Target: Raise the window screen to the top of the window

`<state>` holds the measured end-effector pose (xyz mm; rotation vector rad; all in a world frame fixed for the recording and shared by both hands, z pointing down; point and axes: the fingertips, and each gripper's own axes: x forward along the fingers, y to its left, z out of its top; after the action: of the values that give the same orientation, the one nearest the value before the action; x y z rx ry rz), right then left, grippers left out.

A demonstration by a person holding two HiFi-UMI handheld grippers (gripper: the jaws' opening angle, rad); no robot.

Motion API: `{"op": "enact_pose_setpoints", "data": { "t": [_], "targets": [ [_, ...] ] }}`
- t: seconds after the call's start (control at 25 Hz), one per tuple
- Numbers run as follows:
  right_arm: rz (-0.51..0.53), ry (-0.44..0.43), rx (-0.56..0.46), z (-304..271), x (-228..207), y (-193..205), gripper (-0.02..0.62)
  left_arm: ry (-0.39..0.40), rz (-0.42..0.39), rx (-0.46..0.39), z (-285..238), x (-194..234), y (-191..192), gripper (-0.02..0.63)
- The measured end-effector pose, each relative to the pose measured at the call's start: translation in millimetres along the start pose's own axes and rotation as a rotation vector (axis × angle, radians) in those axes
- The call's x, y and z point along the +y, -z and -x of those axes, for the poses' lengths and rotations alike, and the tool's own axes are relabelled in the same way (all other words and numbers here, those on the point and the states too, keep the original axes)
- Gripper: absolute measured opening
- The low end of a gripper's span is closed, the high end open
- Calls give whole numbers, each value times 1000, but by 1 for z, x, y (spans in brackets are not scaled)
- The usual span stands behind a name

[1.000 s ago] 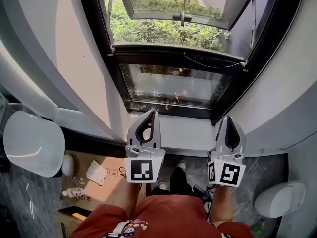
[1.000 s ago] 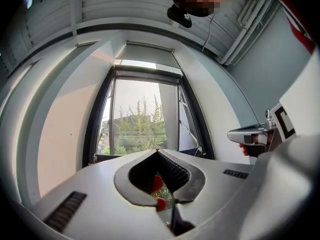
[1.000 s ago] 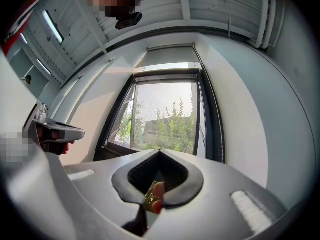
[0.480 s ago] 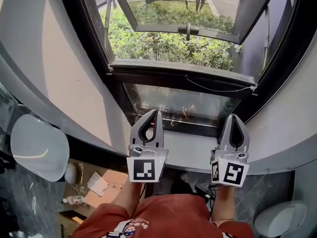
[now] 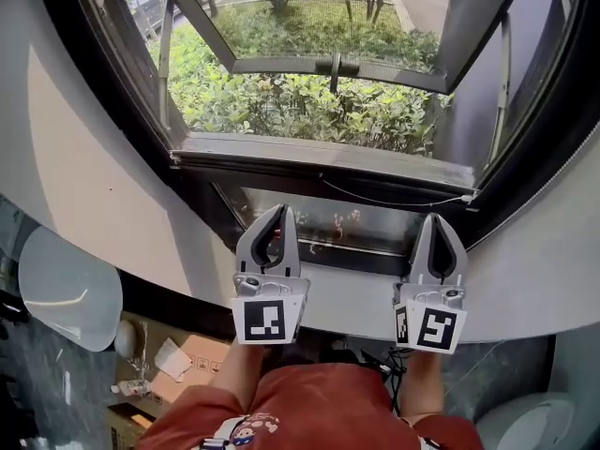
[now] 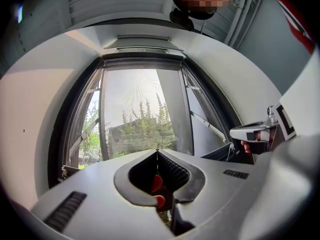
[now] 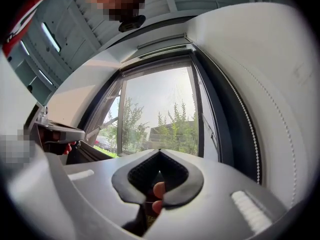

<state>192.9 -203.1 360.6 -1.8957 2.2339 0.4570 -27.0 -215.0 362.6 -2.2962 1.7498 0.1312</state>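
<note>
The dark-framed window [image 5: 319, 172] fills the top of the head view, its sash [image 5: 335, 67] swung outward over green bushes. A pale grey rail with a thin cord [image 5: 394, 198] crosses it above a lower fixed pane [image 5: 352, 221]. In the left gripper view the middle pane [image 6: 137, 114] looks hazy, as if through mesh; I cannot tell where the screen's edge lies. My left gripper [image 5: 280, 210] and right gripper [image 5: 434, 218] are side by side over the white sill [image 5: 347, 293], both shut and empty, pointing at the window and touching nothing. Each also shows in its own view: left gripper [image 6: 157, 151], right gripper [image 7: 159, 152].
White curved walls flank the window. On the floor at lower left are a white rounded object [image 5: 66, 289] and a cardboard box [image 5: 178, 359] with litter. Cables [image 5: 380, 359] lie by my feet, and another white object [image 5: 511, 429] sits at bottom right.
Both grippers and my view have moved closer to the window, which now looks larger. The sill has slid under the grippers. The jaws stayed shut.
</note>
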Motion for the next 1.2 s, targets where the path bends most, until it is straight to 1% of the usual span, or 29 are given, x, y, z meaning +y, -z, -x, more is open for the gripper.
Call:
{"op": "enact_pose_setpoints", "data": {
  "t": [0.16, 0.36, 0.48, 0.68, 0.8, 0.96, 1.0, 1.08, 1.2],
  "targets": [
    [-20, -1, 7, -15, -5, 12, 9, -3, -14, 12, -16, 3, 6, 6],
    [-10, -4, 20, -33, 5, 21, 9, 1, 1, 21, -31, 16, 18, 6],
    [0, 4, 29, -42, 10, 23, 9, 18, 6, 17, -40, 24, 22, 6],
    [23, 8, 42, -53, 17, 28, 9, 46, -18, 29, -52, 33, 29, 6],
    [56, -27, 62, -58, 24, 34, 11, 70, -64, 40, -57, 33, 34, 6],
    [138, -126, 87, -60, 41, 40, 11, 109, -141, 57, -61, 31, 41, 8],
    [164, -148, 88, -61, 46, 40, 11, 119, -169, 63, -62, 31, 43, 16],
    [216, -194, 92, -63, 54, 41, 61, 140, -233, 67, -64, 30, 45, 45],
    [304, -284, 135, -62, 65, 50, 67, 192, -356, 74, -64, 26, 54, 71]
  ]
}}
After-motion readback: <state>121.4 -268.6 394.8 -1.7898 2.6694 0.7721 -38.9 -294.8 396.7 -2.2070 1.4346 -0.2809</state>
